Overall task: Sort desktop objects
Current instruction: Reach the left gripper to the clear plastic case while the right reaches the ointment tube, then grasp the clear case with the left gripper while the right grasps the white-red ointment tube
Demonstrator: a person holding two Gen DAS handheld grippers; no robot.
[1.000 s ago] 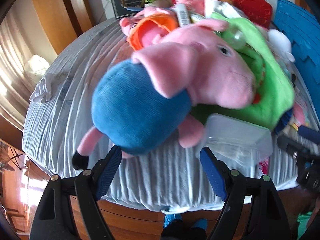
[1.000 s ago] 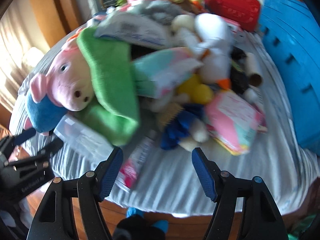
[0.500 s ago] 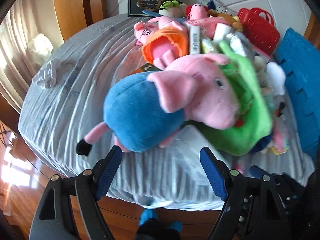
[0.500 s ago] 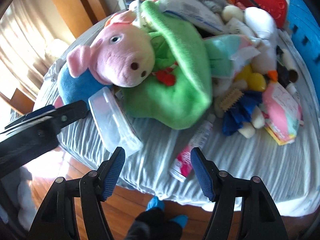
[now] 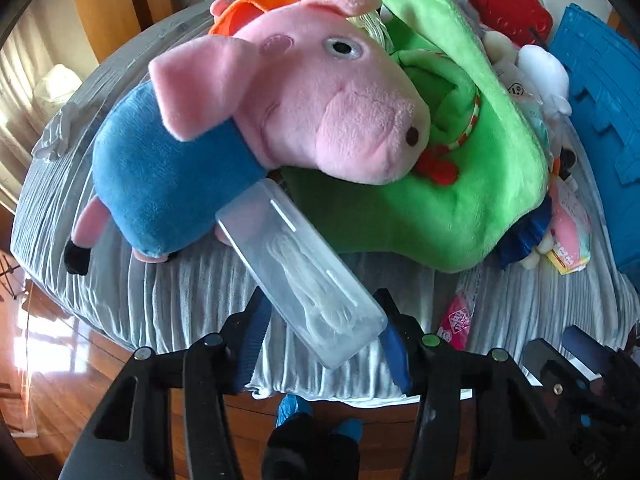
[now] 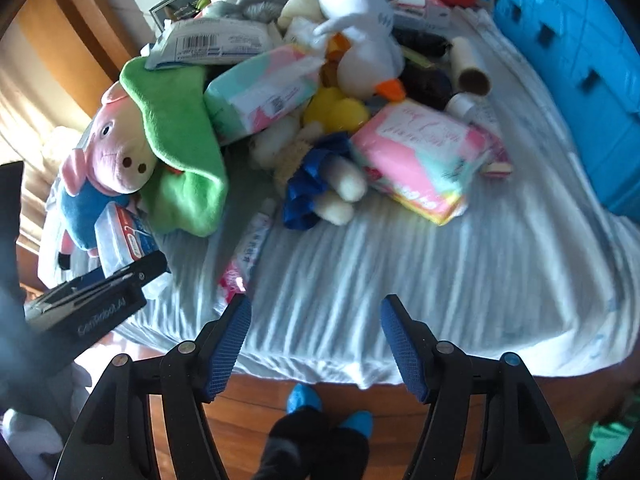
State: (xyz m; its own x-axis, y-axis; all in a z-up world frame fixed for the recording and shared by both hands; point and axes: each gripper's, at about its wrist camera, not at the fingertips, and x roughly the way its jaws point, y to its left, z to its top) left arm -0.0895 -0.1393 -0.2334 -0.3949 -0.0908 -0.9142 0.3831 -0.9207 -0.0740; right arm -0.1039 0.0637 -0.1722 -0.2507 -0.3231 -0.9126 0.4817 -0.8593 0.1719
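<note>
A clear plastic box (image 5: 304, 280) with white cutlery inside lies slanted at the table's front edge, its far end against the pink pig plush in blue (image 5: 280, 120). My left gripper (image 5: 324, 332) has the box's near end between its jaws, which are closing, blue pads touching both sides. From the right wrist view the same box (image 6: 120, 232) sticks up out of the left gripper (image 6: 100, 296). My right gripper (image 6: 316, 344) hangs over the front edge of the grey cloth (image 6: 400, 280), jaws closing with nothing between them.
A green plush (image 5: 460, 184) lies under the pig's snout. Tissue packs (image 6: 420, 160), a white duck plush (image 6: 360, 40), a pink tube (image 6: 248, 248) and several small items crowd the cloth. A blue crate (image 6: 580, 80) stands right, a red basket (image 5: 504, 0) behind.
My left gripper came in over the clear box and narrowed its jaws around the box's near end. My right gripper swung right, away from the box, toward bare cloth, jaws a little narrower.
</note>
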